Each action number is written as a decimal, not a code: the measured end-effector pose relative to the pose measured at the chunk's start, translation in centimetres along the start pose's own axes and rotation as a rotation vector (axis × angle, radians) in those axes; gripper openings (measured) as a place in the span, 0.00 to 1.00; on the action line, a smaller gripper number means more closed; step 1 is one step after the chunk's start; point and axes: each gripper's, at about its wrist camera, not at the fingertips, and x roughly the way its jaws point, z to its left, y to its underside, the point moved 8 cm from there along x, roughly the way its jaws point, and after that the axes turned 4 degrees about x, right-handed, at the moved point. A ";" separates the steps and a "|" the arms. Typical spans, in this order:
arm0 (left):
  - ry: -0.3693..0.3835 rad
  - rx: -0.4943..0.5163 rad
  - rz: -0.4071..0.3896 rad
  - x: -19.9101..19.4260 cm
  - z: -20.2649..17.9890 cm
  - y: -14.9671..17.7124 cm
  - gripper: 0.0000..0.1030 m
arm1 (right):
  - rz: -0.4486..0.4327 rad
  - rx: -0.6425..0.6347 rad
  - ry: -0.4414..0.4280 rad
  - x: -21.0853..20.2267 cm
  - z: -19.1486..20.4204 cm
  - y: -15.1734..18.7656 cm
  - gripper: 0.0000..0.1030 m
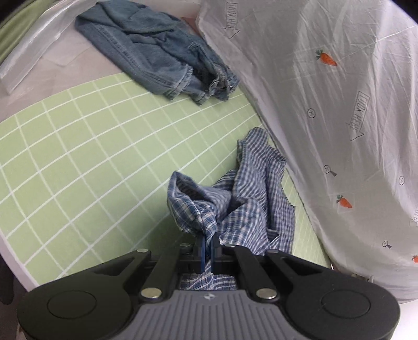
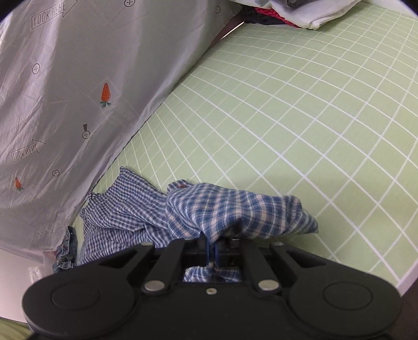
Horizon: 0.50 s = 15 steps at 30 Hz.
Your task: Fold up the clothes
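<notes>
- On the green grid-lined mat (image 1: 78, 157), a blue-and-white plaid shirt (image 1: 235, 204) is lying crumpled, bunching up close to the white carrot-print sheet (image 1: 339, 104) that is hanging along the mat's edge.
- At the bottom of the left wrist view, the left gripper (image 1: 208, 251) is pinching a gathered fold of the plaid shirt, its jaws clamped tight on the cloth, with more fabric trailing back between the black linkage arms.
- Down in the right wrist view, the right gripper (image 2: 211, 252) is likewise gripping another bunch of the same shirt, jaws closed on it, while the cloth is draping forward over the fingertips.
- Farther along the mat, a heap of blue denim jeans (image 1: 156, 49) is sitting partly on the green grid and partly on the grey surface (image 1: 65, 78) beyond it, well apart from the shirt.
- At the mat's far corner in the right view, a pile of folded clothes (image 2: 300, 13) is resting.
</notes>
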 end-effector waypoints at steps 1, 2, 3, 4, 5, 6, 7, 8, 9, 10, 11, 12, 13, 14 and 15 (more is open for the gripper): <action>0.015 -0.003 -0.005 0.3 -0.7 -0.7 0.03 | -0.003 0.003 -0.010 0.2 0.4 -0.6 0.04; 0.029 -0.007 -0.007 0.6 -1.4 -1.4 0.02 | -0.006 0.006 -0.021 0.5 0.8 -1.1 0.04; 0.043 -0.010 -0.008 0.9 -2.0 -2.1 0.02 | -0.009 0.014 -0.031 0.8 1.3 -1.9 0.04; 0.055 -0.006 -0.010 1.3 -2.8 -2.9 0.02 | -0.012 0.023 -0.041 1.1 1.8 -2.6 0.04; 0.067 0.000 -0.013 1.8 -3.7 -3.8 0.02 | -0.015 0.032 -0.051 1.4 2.3 -3.4 0.04; 0.080 0.008 -0.016 2.3 -4.6 -4.6 0.02 | -0.022 0.035 -0.056 1.6 2.8 -4.4 0.04; 0.090 0.016 -0.017 3.0 -5.6 -5.6 0.02 | -0.031 0.027 -0.058 2.2 3.4 -5.5 0.04; 0.087 0.023 -0.012 4.0 -6.5 -6.5 0.02 | -0.041 0.016 -0.059 2.7 4.1 -6.6 0.04; 0.080 0.029 -0.007 5.0 -7.4 -7.5 0.02 | -0.050 0.006 -0.060 3.3 4.8 -7.7 0.04; 0.078 0.029 -0.002 6.4 -8.3 -8.6 0.02 | -0.058 -0.006 -0.047 4.2 5.3 -8.8 0.04; 0.079 0.027 0.004 7.8 -9.1 -9.6 0.02 | -0.064 -0.008 -0.028 5.2 5.7 -10.0 0.04; 0.080 0.023 0.011 9.3 -10.1 -10.7 0.02 | -0.064 -0.005 -0.024 6.3 6.3 -11.2 0.04; 0.081 0.024 0.015 10.8 -11.1 -11.8 0.02 | -0.068 -0.007 -0.022 7.5 7.0 -12.4 0.04; 0.085 0.029 0.014 12.5 -12.2 -13.1 0.02 | -0.073 -0.010 -0.019 8.8 7.8 -13.6 0.05; 0.090 0.034 0.011 14.3 -13.4 -14.5 0.02 | -0.076 -0.021 -0.011 10.1 8.7 -14.8 0.05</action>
